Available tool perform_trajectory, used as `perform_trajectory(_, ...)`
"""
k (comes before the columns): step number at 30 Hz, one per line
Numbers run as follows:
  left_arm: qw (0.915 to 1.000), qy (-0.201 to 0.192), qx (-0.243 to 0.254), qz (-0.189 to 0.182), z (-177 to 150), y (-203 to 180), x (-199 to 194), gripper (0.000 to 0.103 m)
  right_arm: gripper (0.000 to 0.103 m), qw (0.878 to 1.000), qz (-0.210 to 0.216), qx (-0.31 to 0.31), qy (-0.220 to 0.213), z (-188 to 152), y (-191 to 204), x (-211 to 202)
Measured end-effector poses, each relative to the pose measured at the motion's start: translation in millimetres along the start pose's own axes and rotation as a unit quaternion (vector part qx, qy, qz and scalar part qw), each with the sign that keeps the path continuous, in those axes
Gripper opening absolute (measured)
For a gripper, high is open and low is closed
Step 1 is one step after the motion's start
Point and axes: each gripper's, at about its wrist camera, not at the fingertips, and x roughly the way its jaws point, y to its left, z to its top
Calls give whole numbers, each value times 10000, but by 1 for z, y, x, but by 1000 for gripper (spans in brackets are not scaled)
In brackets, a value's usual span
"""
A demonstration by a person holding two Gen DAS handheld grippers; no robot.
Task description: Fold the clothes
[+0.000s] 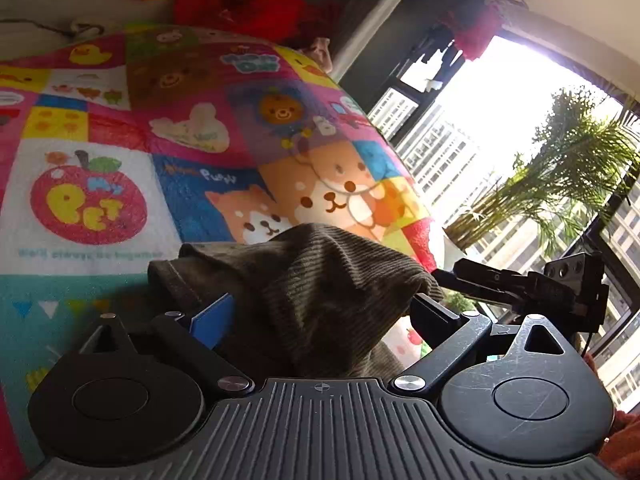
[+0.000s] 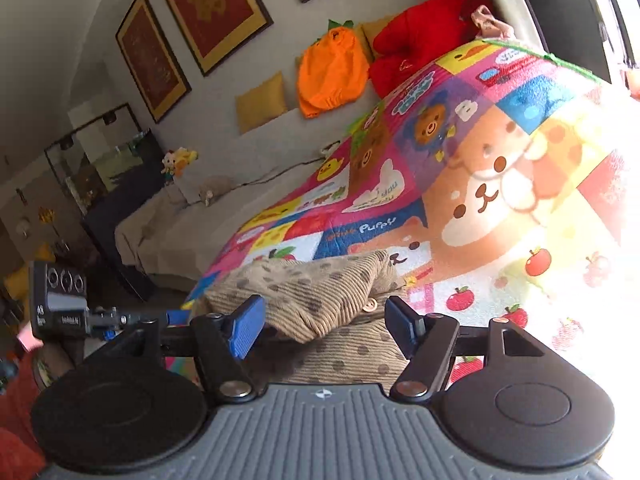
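A brown ribbed garment with dark dots [image 1: 316, 280] lies bunched on a colourful cartoon blanket [image 1: 120, 140]. My left gripper [image 1: 320, 312] has its fingers wide apart with the garment heaped between them; the cloth covers the fingertips. In the right wrist view the same garment [image 2: 304, 292] looks tan and has a button. My right gripper [image 2: 324, 324] is open, its blue pads [image 2: 246, 328] on either side of the garment's folded edge, not pinching it. The blanket [image 2: 440, 160] stretches ahead.
An orange cushion [image 2: 332, 68] and a red plush [image 2: 424, 40] lie at the bed's far end. Framed pictures [image 2: 200, 8] hang on the wall. A fish tank [image 2: 104, 160] stands at left. A window with a palm plant [image 1: 560, 168] is to the right.
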Motion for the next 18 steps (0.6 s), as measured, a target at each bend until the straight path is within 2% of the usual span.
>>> perform_trajectory(3, 9985, -6, -535, 59, 5, 15, 14, 98, 71, 9996, -191, 184, 67, 13, -8, 38)
perform_trajectory(6, 9944, 91, -1050, -42, 2, 32, 32, 98, 69, 9986, -291, 44, 431, 3, -7, 74)
perform_trajectory(7, 9914, 119, -1302, -102, 0, 39, 37, 98, 56, 9982, -239, 48, 551, -2, -6, 83)
perform_trajectory(9, 9847, 109, -1715, -272, -6, 49, 41, 98, 45, 9977, -163, -69, 657, -10, 0, 90)
perform_trajectory(10, 9833, 60, -1776, -386, -8, 49, 39, 97, 33, 9978, -144, -218, 613, -12, 7, 87)
perform_trajectory(11, 9836, 26, -1729, -511, -9, 45, 33, 95, 30, 9976, -124, -367, 568, -15, 14, 84)
perform_trajectory(13, 9866, -10, -1436, -770, -12, 31, 17, 94, 23, 9979, 185, -424, 447, -12, 24, 61)
perform_trajectory(16, 9930, -115, -778, -876, -18, 2, -12, 95, 21, 9977, 145, -425, 516, -32, 17, 39)
perform_trajectory(18, 9955, -216, -444, -805, -23, -10, -30, 96, 21, 9974, 95, -423, 572, -46, 12, 24)
